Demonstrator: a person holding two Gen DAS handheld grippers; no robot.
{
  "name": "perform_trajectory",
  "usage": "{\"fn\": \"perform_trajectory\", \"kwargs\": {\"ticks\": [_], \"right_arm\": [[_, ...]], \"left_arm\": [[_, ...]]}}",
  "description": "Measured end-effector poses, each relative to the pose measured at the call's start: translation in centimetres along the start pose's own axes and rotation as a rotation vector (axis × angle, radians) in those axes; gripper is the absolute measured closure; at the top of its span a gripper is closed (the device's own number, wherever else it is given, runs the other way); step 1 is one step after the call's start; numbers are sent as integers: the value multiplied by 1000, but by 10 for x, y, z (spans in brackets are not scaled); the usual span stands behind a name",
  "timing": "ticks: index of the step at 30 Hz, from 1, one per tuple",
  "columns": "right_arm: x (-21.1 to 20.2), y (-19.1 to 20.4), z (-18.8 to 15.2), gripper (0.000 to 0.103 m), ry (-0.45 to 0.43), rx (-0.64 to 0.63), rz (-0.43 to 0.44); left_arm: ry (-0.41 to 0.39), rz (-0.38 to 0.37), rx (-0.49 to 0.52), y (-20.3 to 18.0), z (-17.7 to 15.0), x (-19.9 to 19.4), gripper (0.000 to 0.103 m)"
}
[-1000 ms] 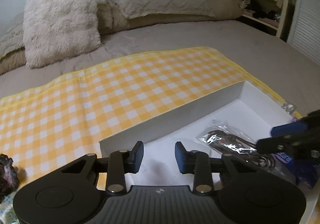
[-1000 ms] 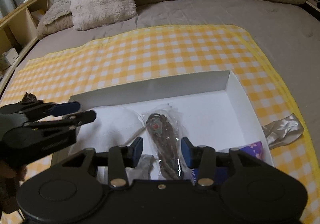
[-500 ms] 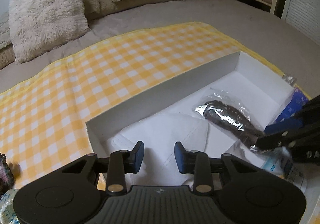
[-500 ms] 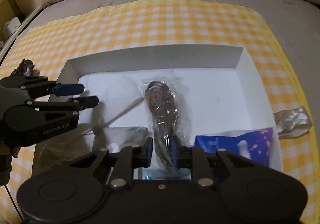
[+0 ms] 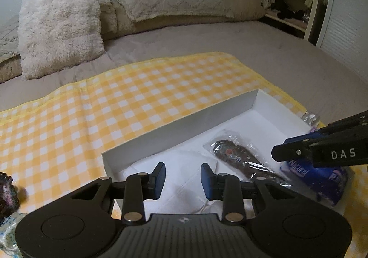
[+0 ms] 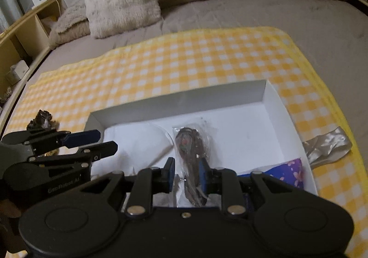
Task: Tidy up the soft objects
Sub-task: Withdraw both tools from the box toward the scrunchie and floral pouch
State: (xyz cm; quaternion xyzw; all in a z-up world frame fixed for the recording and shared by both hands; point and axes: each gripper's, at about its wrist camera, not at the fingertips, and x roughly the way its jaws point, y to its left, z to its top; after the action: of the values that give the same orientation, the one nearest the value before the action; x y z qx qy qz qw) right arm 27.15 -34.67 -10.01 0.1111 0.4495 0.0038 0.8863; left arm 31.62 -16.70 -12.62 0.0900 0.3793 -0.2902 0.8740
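Note:
A white shallow box (image 5: 184,124) (image 6: 273,97) lies on a yellow checked cloth (image 5: 92,108) on the bed. In it lie a white folded item (image 5: 184,177) (image 6: 138,140), a dark item in clear plastic (image 5: 239,161) (image 6: 191,145) and a blue-purple packet (image 5: 322,177) (image 6: 292,173). My left gripper (image 5: 182,177) (image 6: 103,140) is open and empty above the white item at the box's left end. My right gripper (image 6: 187,175) (image 5: 283,150) is open, its fingers on either side of the bagged dark item's near end.
A dark fuzzy item (image 6: 43,120) (image 5: 7,189) lies on the cloth left of the box. A light printed packet (image 5: 9,230) lies at the near left. A silvery wrapper (image 6: 329,145) lies right of the box. Pillows (image 5: 59,25) line the head of the bed.
The right gripper has opened again and pulled back and up a little from the bagged dark item. The left gripper has lifted slightly and stays open.

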Motion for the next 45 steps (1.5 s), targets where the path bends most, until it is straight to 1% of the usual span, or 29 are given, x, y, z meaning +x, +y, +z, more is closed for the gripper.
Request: {"fn": "perform_trajectory", "kwargs": {"ticks": [3, 11, 12, 13, 15, 17, 19, 20, 21, 22, 23, 27, 28, 29, 30, 32, 36, 41, 45], "right_arm": [[-11, 3, -1, 77, -39, -23, -7], [-40, 7, -7, 63, -98, -67, -21], [-44, 7, -8, 61, -106, -72, -23], [-47, 8, -10, 58, -113, -78, -25], [-55, 8, -13, 56, -128, -95, -27], [-61, 9, -16, 48, -141, -109, -31], [-68, 9, -19, 44, -153, -122, -36], [-70, 9, -20, 41, -158, -125, -37], [-73, 9, -21, 39, -163, -128, -38], [-75, 8, -22, 34, -167, -132, -37], [-77, 8, -24, 30, -169, -136, -39], [-85, 9, -29, 22, -183, -149, -50], [-86, 9, -30, 18, -184, -150, -53], [-87, 10, -31, 13, -186, -152, -58], [-88, 10, -32, 11, -192, -156, -61], [-91, 12, -33, 5, -204, -166, -66], [-95, 14, -37, 0, -228, -181, -80], [-99, 14, -38, 0, -242, -171, -69], [-98, 17, -39, 0, -261, -168, -87]], "left_arm": [[-14, -1, -17, 0, 1, -12, 68], [-50, 7, -59, 0, -2, -45, 66], [-53, 8, -65, 1, -3, -49, 64], [-56, 10, -72, 1, -3, -52, 60], [-61, 14, -82, 1, -5, -59, 55], [-63, 19, -91, 2, -7, -66, 50], [-62, 25, -108, 3, -9, -72, 41], [-62, 26, -118, 4, -10, -75, 38], [-60, 27, -129, 4, -12, -78, 33], [-59, 29, -136, 4, -13, -80, 27], [-58, 33, -140, 4, -15, -82, 25], [-61, 60, -149, 4, -19, -92, 10], [-61, 66, -158, 5, -20, -94, 6], [-61, 72, -169, 6, -21, -96, 4], [-61, 78, -175, 6, -22, -97, 1], [-60, 92, -183, 7, -24, -100, 0], [-45, 111, -188, 9, -28, -103, 0], [-47, 131, -216, 11, -34, -108, 0], [-58, 162, -236, 17, -38, -115, 0]]}}
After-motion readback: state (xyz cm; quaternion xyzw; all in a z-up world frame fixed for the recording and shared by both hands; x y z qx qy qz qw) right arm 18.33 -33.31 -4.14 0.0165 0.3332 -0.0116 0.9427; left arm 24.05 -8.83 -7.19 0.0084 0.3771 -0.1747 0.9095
